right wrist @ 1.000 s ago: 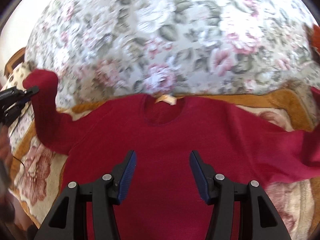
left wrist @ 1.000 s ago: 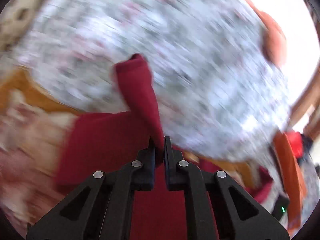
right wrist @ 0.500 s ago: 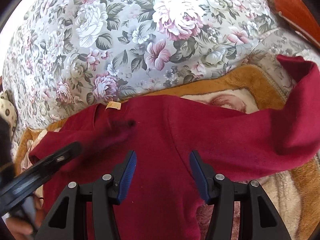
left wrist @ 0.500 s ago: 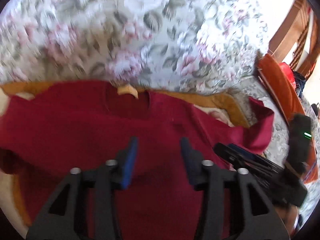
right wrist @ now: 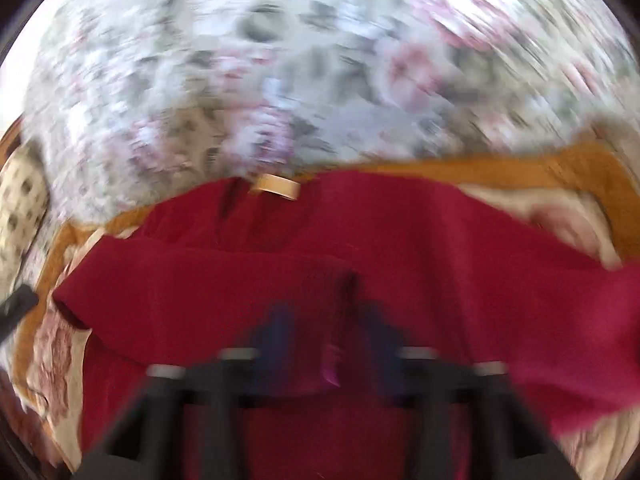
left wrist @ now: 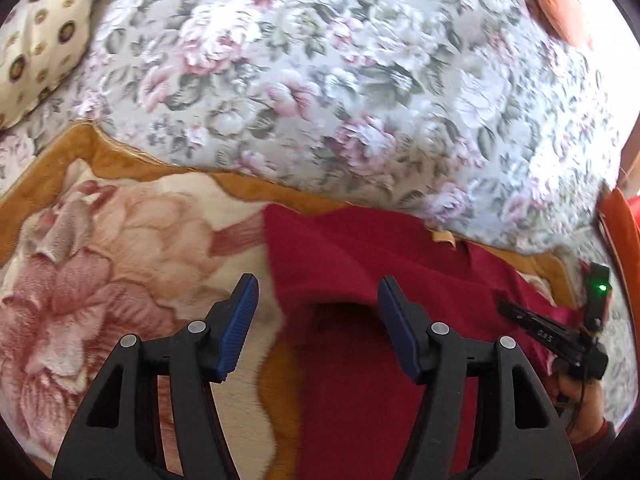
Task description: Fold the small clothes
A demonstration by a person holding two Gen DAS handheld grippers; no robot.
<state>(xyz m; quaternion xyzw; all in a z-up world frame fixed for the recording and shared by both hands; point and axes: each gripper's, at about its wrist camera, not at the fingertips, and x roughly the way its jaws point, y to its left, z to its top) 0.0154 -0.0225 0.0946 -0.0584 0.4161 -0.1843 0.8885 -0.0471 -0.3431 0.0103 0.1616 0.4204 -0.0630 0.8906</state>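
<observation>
Red sweater spread on a floral blanket, one sleeve folded across its chest

Plush blanket [left wrist: 120, 248] with big pink roses and a mustard-brown border covers the working surface and carries a dark red sweater [left wrist: 360, 360]. Nearest the left wrist camera, the left gripper [left wrist: 318, 328] stands with its blue-padded fingers spread wide and nothing between them; the sweater's left edge runs just inside the gap, its body filling the space toward the right finger. Under the left finger lies bare blanket. Beyond the fingertips the shoulder and a folded-over sleeve lie flat, with a tan neck label [left wrist: 443, 236] at the collar, close to the blanket's far edge.

At the right edge of that view the right gripper [left wrist: 548, 336] appears side-on over the sweater's far side, a green light glowing on its body and the person's hand behind it. In the right wrist view the right gripper [right wrist: 332, 344] is heavily blurred; a gap shows between its fingers, with a bit of red cloth in that gap, but whether it is pinched cannot be told. The label [right wrist: 275, 186] sits ahead of it.

Farthest back rises a grey floral quilt [left wrist: 340, 80], a cream dotted pillow [left wrist: 36, 44] at its left and an orange cushion [left wrist: 556, 4] at its right.
</observation>
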